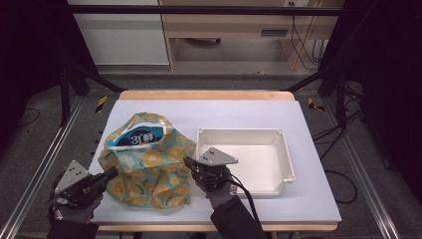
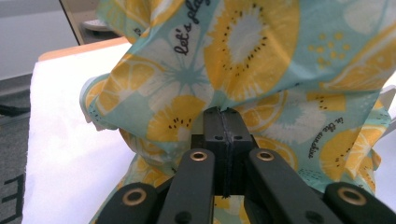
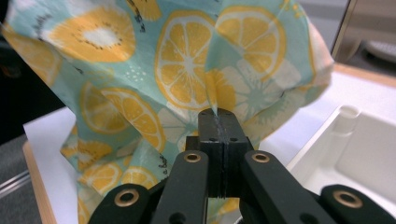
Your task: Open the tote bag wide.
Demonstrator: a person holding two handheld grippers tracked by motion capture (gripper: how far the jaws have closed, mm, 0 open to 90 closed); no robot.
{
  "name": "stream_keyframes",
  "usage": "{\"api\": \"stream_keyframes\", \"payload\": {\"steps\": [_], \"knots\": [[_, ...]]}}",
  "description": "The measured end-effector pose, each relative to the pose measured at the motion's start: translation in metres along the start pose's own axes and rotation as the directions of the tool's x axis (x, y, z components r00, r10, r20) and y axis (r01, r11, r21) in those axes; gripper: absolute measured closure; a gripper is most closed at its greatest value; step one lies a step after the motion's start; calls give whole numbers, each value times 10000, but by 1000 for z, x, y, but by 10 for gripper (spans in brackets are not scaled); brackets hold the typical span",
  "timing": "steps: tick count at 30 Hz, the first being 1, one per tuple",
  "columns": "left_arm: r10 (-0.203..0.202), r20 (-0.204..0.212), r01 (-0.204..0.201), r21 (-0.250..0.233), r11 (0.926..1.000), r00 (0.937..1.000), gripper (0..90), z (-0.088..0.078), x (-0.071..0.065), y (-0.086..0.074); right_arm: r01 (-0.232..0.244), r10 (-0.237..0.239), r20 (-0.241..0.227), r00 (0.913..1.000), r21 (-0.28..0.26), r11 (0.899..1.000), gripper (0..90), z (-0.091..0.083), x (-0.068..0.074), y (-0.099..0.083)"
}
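Both grippers, left and right, have their fingers pinched shut on the fruit-print bag. Those thin cloth pinches look likely to slip, and the pack inside could tip out onto the worktop.

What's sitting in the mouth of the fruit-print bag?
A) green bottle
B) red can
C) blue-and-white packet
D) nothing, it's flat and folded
C: in the high view a blue-and-white packet shows in the open top of the bag, which bulges upright beside the white tray.
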State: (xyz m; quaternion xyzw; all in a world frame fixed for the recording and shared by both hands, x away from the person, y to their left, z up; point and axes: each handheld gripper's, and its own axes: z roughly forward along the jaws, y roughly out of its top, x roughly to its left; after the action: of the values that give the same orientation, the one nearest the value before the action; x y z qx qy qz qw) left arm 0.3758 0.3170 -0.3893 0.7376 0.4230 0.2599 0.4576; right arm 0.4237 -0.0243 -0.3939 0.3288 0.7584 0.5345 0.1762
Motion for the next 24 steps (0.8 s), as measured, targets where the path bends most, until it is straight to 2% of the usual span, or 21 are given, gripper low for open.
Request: {"api": "stream_keyframes", "payload": {"steps": [6, 8, 10, 13, 17, 20, 23, 24], "knots": [[43, -110, -41, 257, 9997, 9999, 900, 4, 2, -4, 11, -15, 45, 10000, 752, 9972, 893, 17, 1, -12], [15, -122, -11, 301, 9995, 9999, 900, 5, 4, -5, -45, 50, -48, 10000, 939, 9956, 864, 20, 2, -15], [9, -161, -3, 391, 9992, 9999, 900, 5, 4, -7, -33, 47, -141, 9999, 950, 9955, 763, 19, 1, -17], [-25, -173, 33, 454, 9990, 9998, 900, 6, 6, -8, 15, 3, -317, 9995, 567, 9984, 687, 10, 0, -14], [-7, -171, 15, 440, 9990, 9999, 900, 6, 5, -8, 73, -79, -195, 9998, -274, 9996, 646, -10, -4, 0], [-4, -168, 11, 435, 9991, 9999, 900, 7, 5, -8, 158, -168, -100, 9998, -1001, 9948, 598, -23, -7, 16], [-10, -147, 17, 426, 9991, 9999, 900, 6, 5, -8, 278, -271, 69, 9996, -1365, 9902, 521, -26, -8, 30], [-21, -126, 26, 420, 9991, 9999, 900, 6, 5, -8, 449, -417, 236, 9989, -1547, 9869, 476, -24, -9, 39]]}}
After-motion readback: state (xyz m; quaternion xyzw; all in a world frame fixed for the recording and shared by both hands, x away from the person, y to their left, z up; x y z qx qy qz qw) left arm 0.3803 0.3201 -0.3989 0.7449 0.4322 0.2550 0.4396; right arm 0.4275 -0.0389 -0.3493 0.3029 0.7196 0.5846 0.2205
